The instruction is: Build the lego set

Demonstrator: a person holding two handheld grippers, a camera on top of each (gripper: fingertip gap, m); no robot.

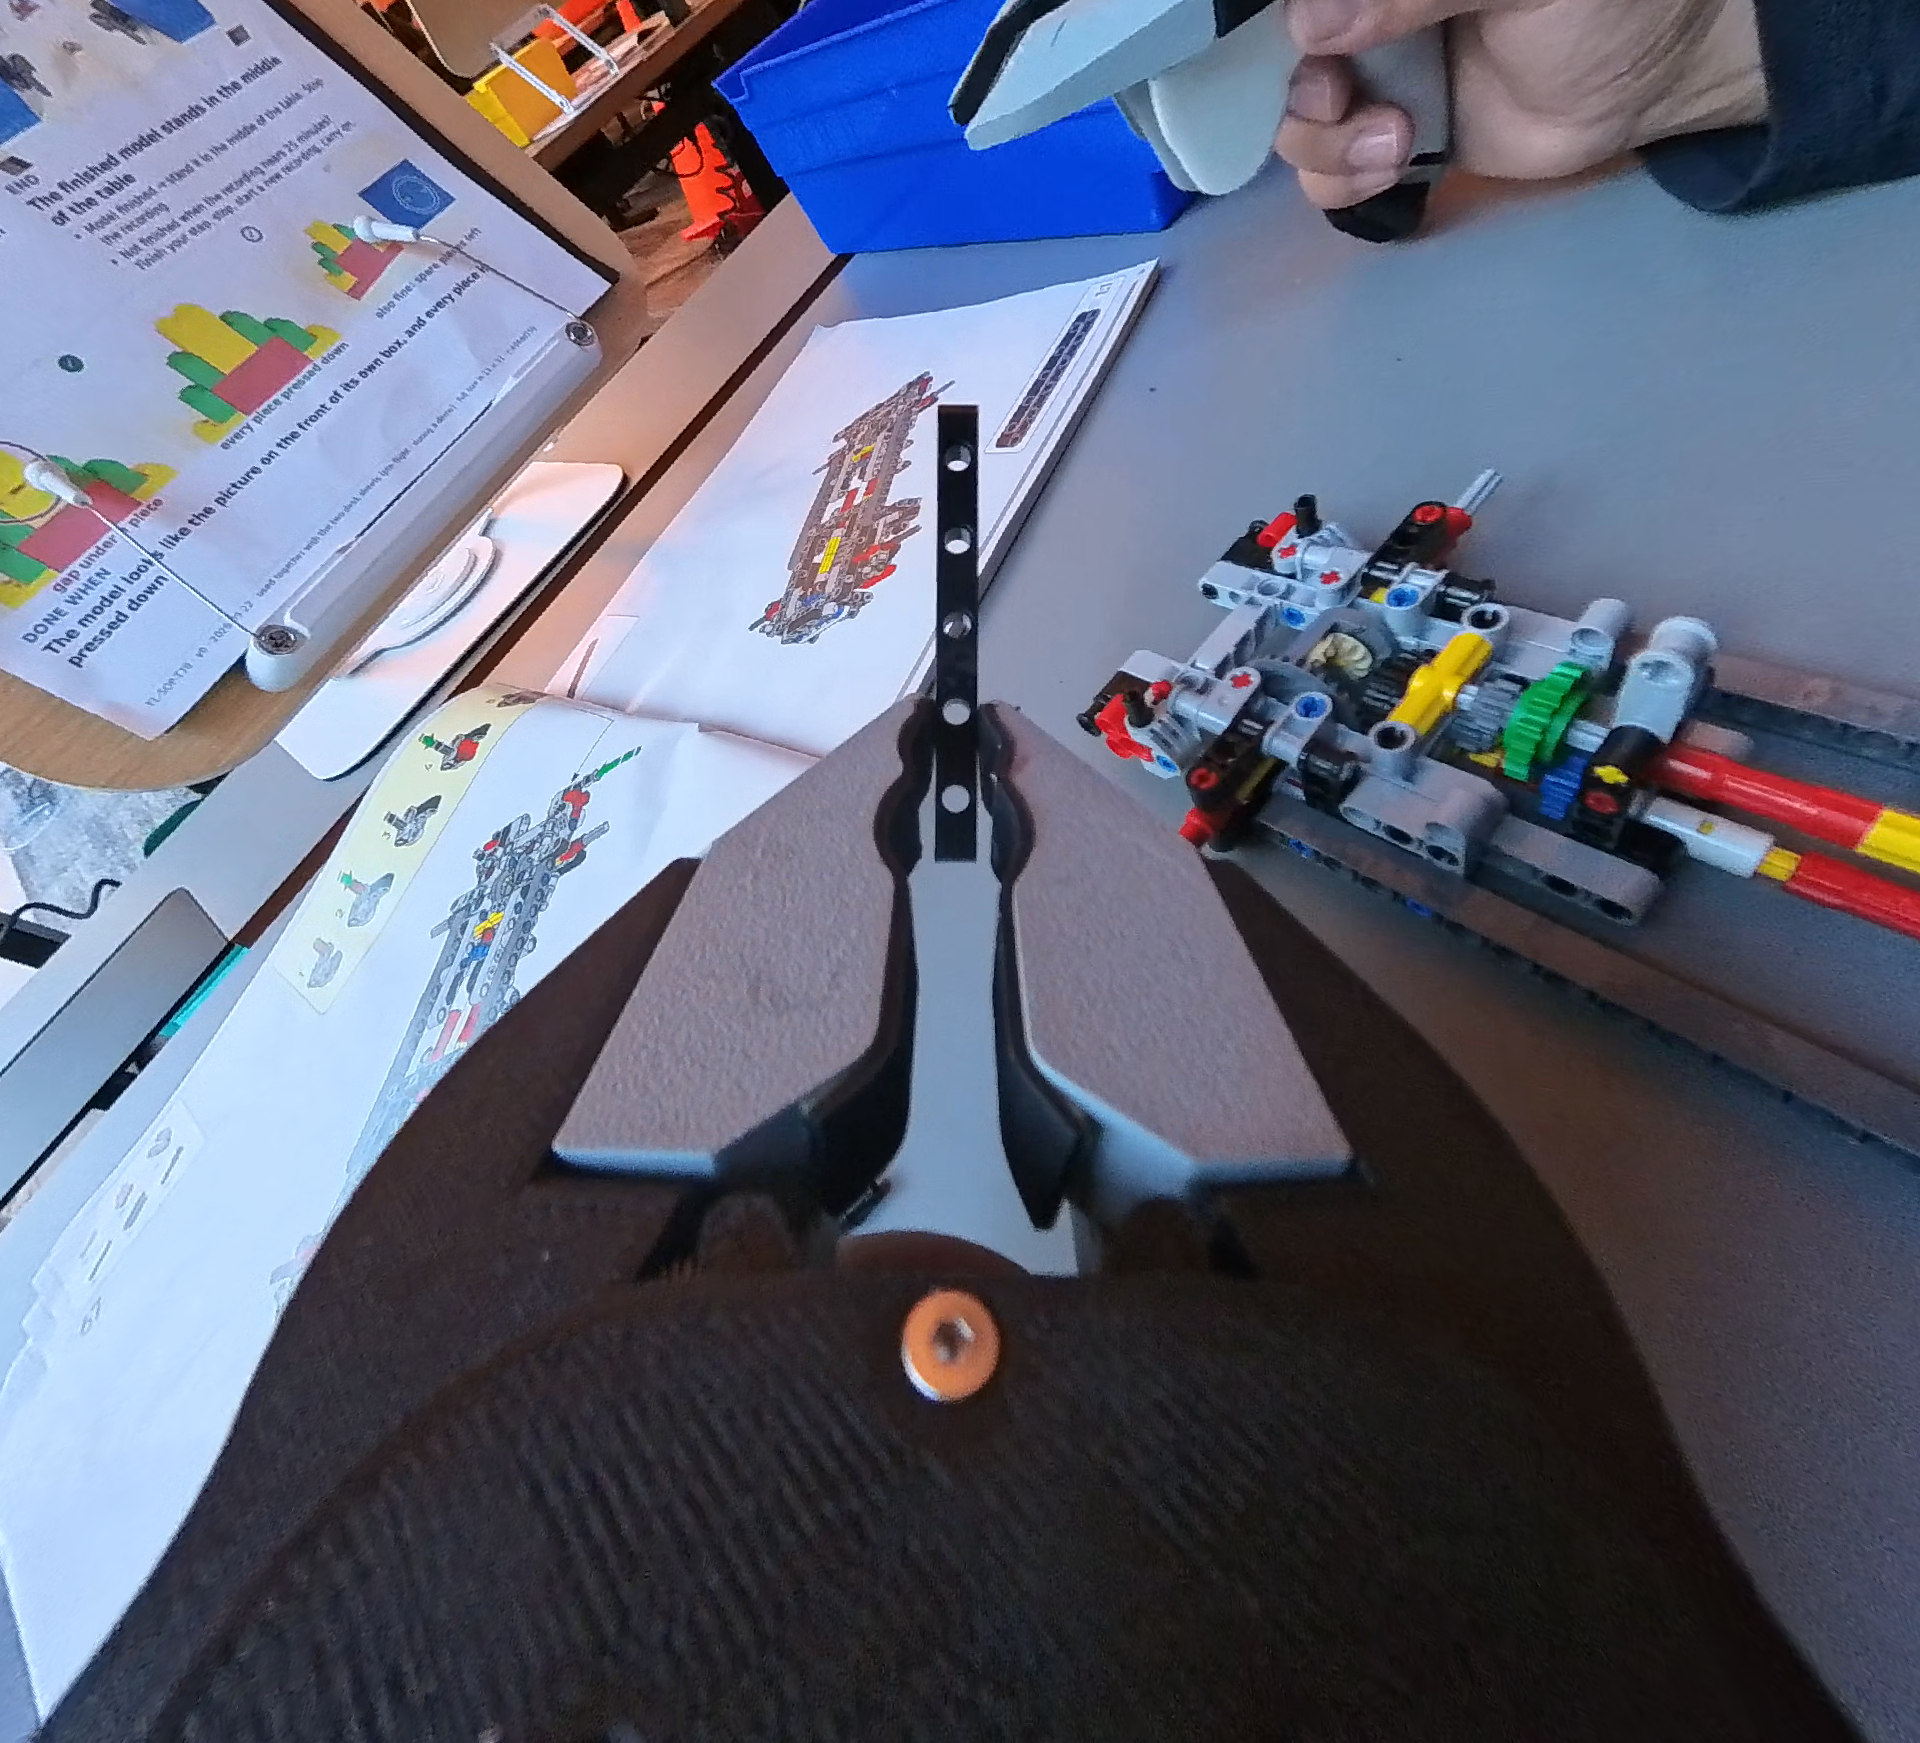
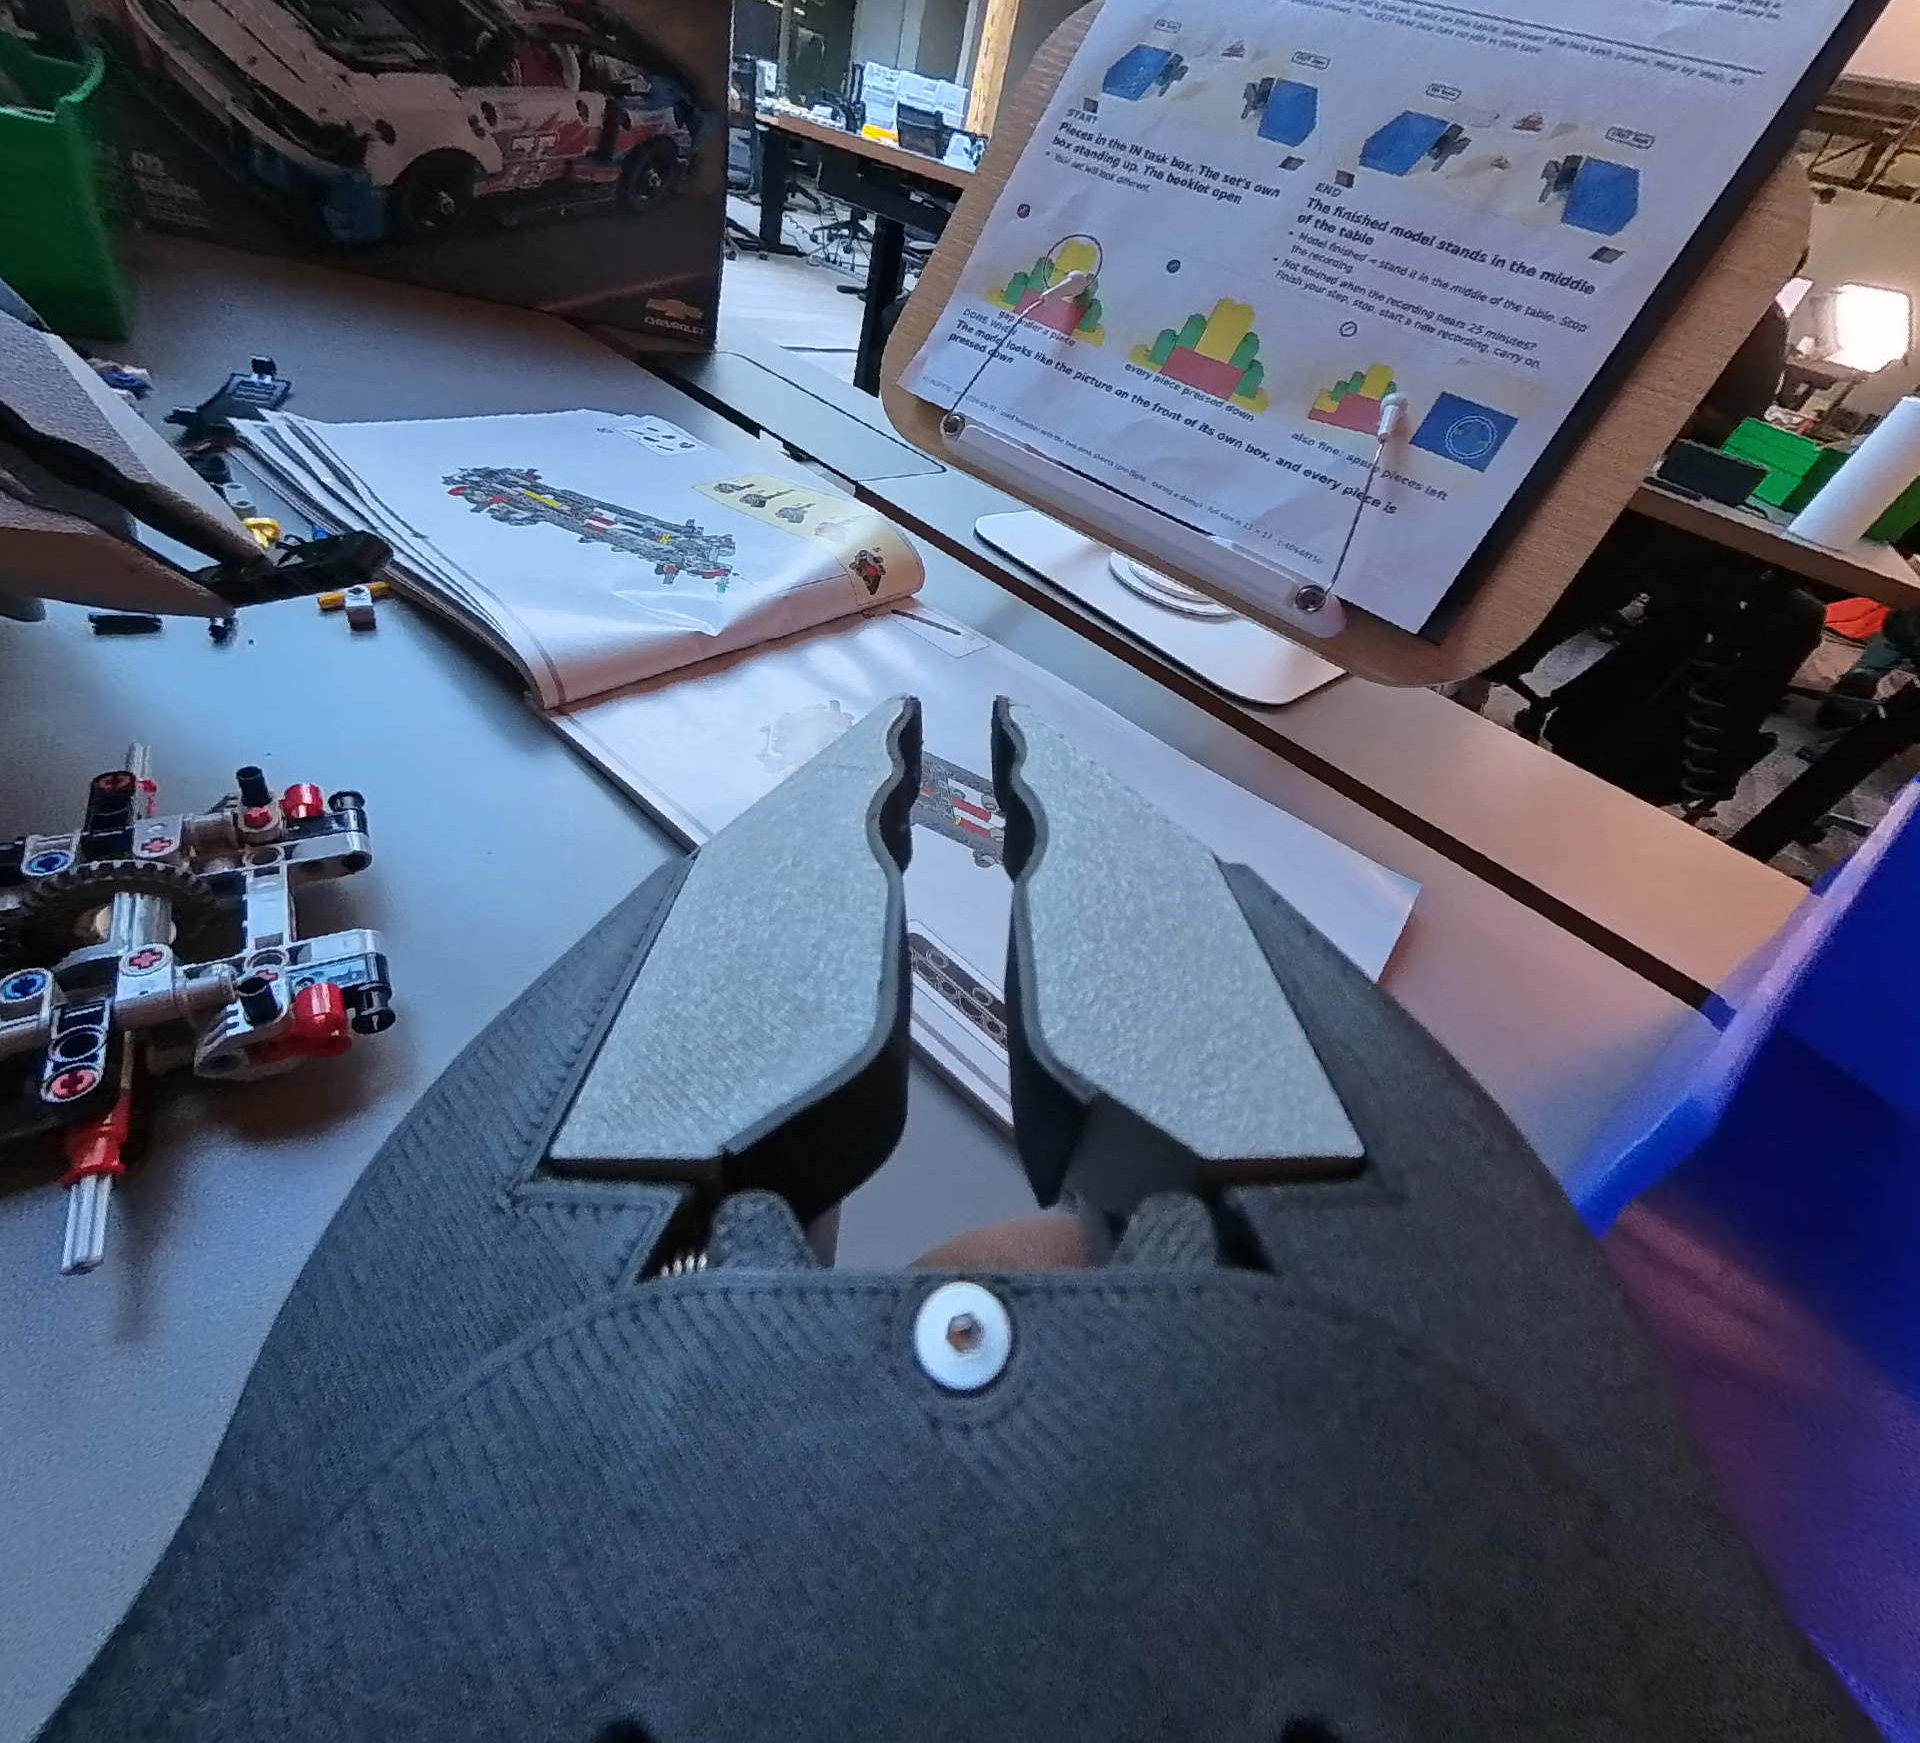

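Grey worktable [image 1: 1455, 405] in an open workshop; desks and wooden posts far behind.

Nearest, left gripper [image 1: 956, 758]: clenched on a thin black beam with holes [image 1: 957, 581]. Both pads press its narrow edges at the lower end; most of its length stands free beyond the fingertips, upright, above the open instruction booklet [image 1: 790, 467]. Judged: light, stiff plastic, smooth-sided, so it could pivot if gripped only at one end. A hold nearer the middle, across the narrow edges, looks steadier.

Right gripper [image 2: 956, 758]: released, a plain gap between the pads, nothing in it, only a booklet page showing through. It hovers above the booklet's near page, beside a blue bin [image 1: 914, 93]. A hand [image 1: 1538, 31] grips its handle.

Just right of the beam, on the table: part-built model [image 1: 1382, 706] of grey, black, red and yellow parts with a green gear. Judged fragile at its protruding pins.

Farther off: loose small parts [image 2: 353, 597], printed sheet on a wooden stand [image 2: 1382, 239], a product box with a car picture [image 2: 416, 83].
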